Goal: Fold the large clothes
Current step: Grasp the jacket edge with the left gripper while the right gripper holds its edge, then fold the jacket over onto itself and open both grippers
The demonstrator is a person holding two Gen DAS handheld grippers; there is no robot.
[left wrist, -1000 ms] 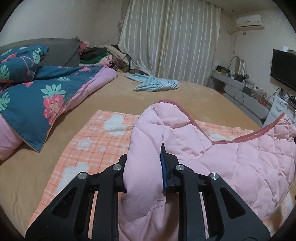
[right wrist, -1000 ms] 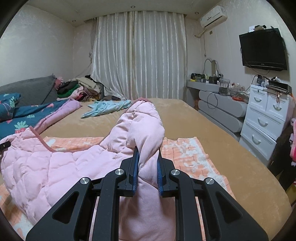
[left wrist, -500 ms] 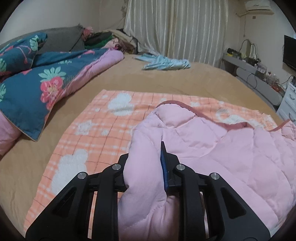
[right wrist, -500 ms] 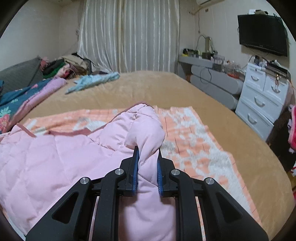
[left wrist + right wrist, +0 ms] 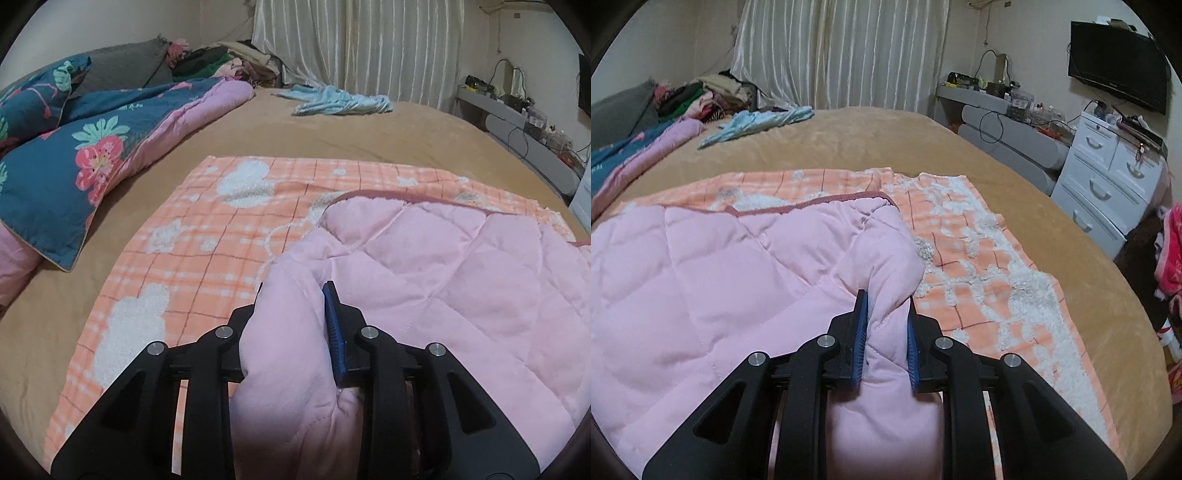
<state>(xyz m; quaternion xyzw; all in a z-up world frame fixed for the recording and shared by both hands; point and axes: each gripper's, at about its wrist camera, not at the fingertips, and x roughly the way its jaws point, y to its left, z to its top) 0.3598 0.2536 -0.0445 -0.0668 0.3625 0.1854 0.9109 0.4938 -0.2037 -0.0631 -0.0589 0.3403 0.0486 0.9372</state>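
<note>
We see the pink quilted garment (image 5: 461, 280) spread low over an orange checked blanket (image 5: 207, 258) that lies on the tan bed (image 5: 332, 133), its dark pink trimmed edge running along its far side in both wrist views. Our left gripper (image 5: 291, 321) is closed on a thick bunched fold at the garment's near left corner, the padding swelling out between its fingers (image 5: 334, 332) so that only the right blue pad shows. Our right gripper (image 5: 884, 328) is likewise clamped on a roll of the same pink fabric at the near right corner, both blue pads pressed into it, with the bunched cloth rising just beyond the fingertips. The garment covers the blanket's middle, while bare checked blanket with white fluffy shapes shows to the left of it in the left view and to the right of it in the right view. Farther out on the bed, a floral teal quilt (image 5: 74, 155) with a pink lining lies heaped on the far left, and a light blue garment (image 5: 340, 101) lies crumpled near the far edge before the pale curtains (image 5: 842, 55). On the right stand a white chest of drawers (image 5: 1108, 177), a grey shelf (image 5: 1008, 133) crowded with small things, and a wall television (image 5: 1117, 61)
</note>
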